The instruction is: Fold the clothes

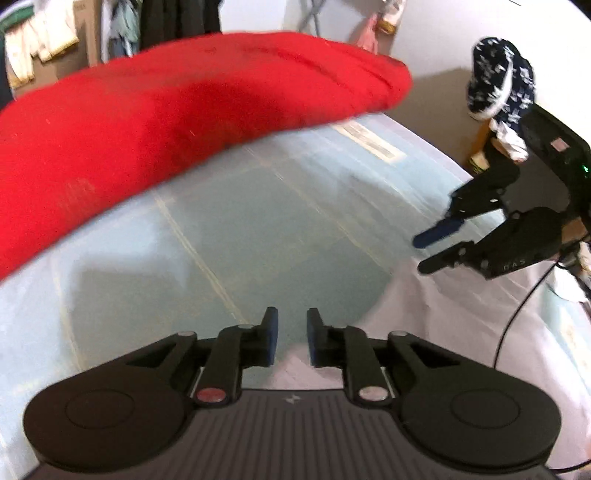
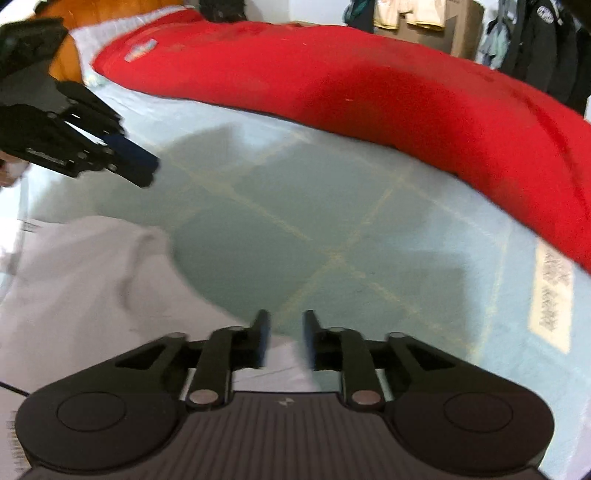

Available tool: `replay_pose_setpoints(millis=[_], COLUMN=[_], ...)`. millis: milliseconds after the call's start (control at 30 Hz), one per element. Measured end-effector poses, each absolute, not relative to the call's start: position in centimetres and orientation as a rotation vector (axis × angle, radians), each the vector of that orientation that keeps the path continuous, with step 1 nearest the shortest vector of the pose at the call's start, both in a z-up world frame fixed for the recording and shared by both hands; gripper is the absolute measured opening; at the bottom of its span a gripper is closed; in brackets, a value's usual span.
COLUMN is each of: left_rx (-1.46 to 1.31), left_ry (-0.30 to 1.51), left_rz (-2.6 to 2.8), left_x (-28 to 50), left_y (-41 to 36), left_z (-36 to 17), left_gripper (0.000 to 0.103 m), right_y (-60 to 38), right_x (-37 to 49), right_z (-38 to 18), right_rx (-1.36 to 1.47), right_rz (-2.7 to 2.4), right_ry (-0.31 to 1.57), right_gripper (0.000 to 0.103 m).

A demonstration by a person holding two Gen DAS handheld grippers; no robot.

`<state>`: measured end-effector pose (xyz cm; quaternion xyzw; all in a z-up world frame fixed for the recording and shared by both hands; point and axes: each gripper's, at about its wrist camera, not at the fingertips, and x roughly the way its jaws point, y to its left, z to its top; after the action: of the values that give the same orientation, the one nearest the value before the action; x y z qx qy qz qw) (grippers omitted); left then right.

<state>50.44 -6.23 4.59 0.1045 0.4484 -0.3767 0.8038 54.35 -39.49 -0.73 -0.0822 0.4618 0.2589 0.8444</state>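
Observation:
A red garment lies stretched across the far side of a pale blue checked sheet; in the right wrist view the red garment runs from upper left to right edge. A pale lilac garment lies on the near side, its edge under both grippers; the left wrist view shows this lilac garment at lower right. My left gripper is open and holds nothing. My right gripper is open too, empty, also seen as the right gripper from the left wrist view.
A patterned dark blue and white sleeve rises behind the right gripper. Clothes hang at the back by a cardboard box. A black cable trails over the lilac cloth. A printed label marks the sheet.

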Motion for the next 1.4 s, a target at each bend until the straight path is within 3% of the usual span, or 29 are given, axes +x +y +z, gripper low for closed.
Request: replay_pose_setpoints(millis=[233, 400, 467, 667, 733, 833, 900, 967, 1000, 1100, 1133, 1400], left_rx=[0.241, 0.137, 0.079, 0.051, 0.042, 0.029, -0.02, -0.066, -0.063, -0.072, -0.067, -0.011], left_ry=[1.085, 1.025, 1.02, 1.032, 1.036, 1.042, 1.056, 1.06, 1.045, 0.997, 0.987, 0.981], left_rz=[-0.818, -0.674, -0.652, -0.642, -0.639, -0.634, -0.586, -0.515, -0.456, -0.314, -0.299, -0.302], left_x=[46.0, 48.5, 49.2, 45.7, 44.5, 42.7, 41.5, 40.5, 40.2, 40.8, 41.3, 44.2], left_y=[-5.7, -4.6, -3.9, -2.4, -1.9, -1.2, -0.5, 0.2, 0.5, 1.8, 2.0, 1.9], left_z=[0.8, -2.1, -2.0, 0.3, 1.1, 2.3, 1.3, -0.1, -0.8, -2.7, -2.8, -1.7], left_gripper=[0.024, 0.024, 0.024, 0.027, 0.035, 0.04, 0.041, 0.041, 0.041, 0.02, 0.019, 0.023], right_y=[-37.8, -37.4, -37.9, -39.3, -39.8, -40.4, -40.5, -40.5, -40.6, -41.2, -41.7, -45.4], right_x=[49.6, 49.3, 50.1, 50.2, 48.5, 45.0, 42.6, 40.3, 39.4, 38.3, 38.3, 43.6], right_z=[-2.1, -5.0, -5.4, -3.5, -2.4, -1.4, -1.1, -1.6, -2.0, -4.3, -5.0, -6.9], right_rx=[-0.135, -0.056, -0.012, 0.065, 0.06, 0.093, 0.125, 0.161, 0.188, 0.252, 0.257, 0.216], right_rz=[0.569, 0.463, 0.407, 0.295, 0.282, 0.266, 0.246, 0.212, 0.193, 0.117, 0.09, -0.054], right_ry=[1.056, 1.063, 1.024, 0.958, 0.953, 0.966, 0.974, 0.975, 0.978, 1.01, 1.011, 0.901], right_gripper=[0.064, 0.073, 0.085, 0.09, 0.093, 0.097, 0.103, 0.103, 0.103, 0.103, 0.103, 0.103])
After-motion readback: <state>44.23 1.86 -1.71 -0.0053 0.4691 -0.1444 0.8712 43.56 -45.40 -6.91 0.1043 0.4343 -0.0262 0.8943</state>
